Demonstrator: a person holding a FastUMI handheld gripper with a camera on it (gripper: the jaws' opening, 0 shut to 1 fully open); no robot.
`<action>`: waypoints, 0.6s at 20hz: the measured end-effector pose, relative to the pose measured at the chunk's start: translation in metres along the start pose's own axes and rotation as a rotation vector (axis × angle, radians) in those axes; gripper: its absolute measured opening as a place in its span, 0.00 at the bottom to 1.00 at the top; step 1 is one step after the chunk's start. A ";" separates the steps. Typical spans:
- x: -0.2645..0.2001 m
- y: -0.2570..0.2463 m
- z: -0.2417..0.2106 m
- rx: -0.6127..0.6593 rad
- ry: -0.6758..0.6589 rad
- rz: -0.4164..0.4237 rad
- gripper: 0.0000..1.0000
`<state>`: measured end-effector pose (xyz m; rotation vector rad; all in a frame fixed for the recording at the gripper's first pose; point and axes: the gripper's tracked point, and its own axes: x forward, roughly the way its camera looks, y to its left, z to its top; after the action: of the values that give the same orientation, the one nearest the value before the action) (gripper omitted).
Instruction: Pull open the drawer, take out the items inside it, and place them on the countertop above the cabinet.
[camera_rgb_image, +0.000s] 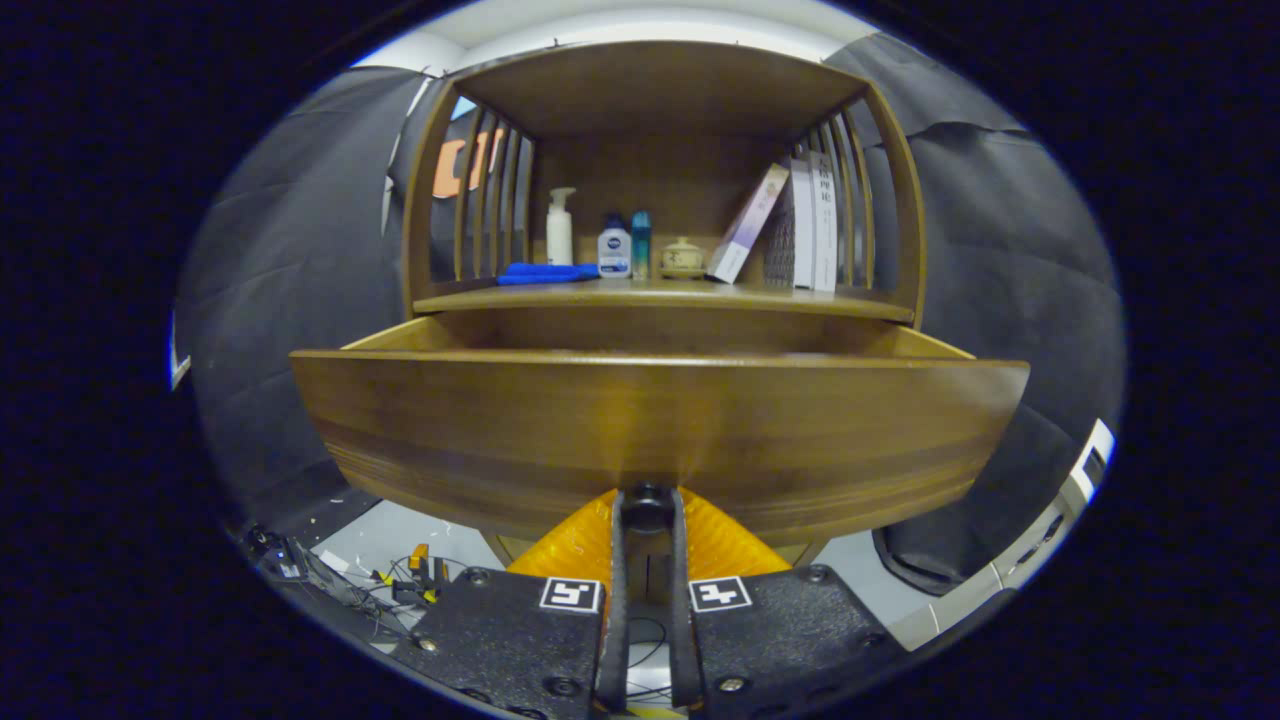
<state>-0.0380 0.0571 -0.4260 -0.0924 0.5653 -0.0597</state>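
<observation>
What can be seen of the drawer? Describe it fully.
The drawer is dark brown wood with a plain grained front. It stands pulled out from the cabinet, level, below the countertop; its lighter side walls run back under that shelf. Its inside is hidden behind the front panel. At the front's lower middle the claw is closed on a small dark knob, its fingers close together.

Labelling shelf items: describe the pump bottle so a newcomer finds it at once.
Above the pulled-out drawer, where the tool is closed on the knob, sits a wooden shelf. The pump bottle stands leftmost in its row, behind a blue item: tall, white, the only one with a pump.
</observation>
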 end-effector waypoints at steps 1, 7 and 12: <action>-0.007 0.000 -0.002 -0.007 0.006 0.004 0.19; -0.040 0.008 -0.020 -0.052 0.024 0.054 0.19; -0.047 0.010 -0.024 -0.046 0.081 0.058 0.20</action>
<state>-0.0900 0.0693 -0.4222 -0.1185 0.6503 0.0060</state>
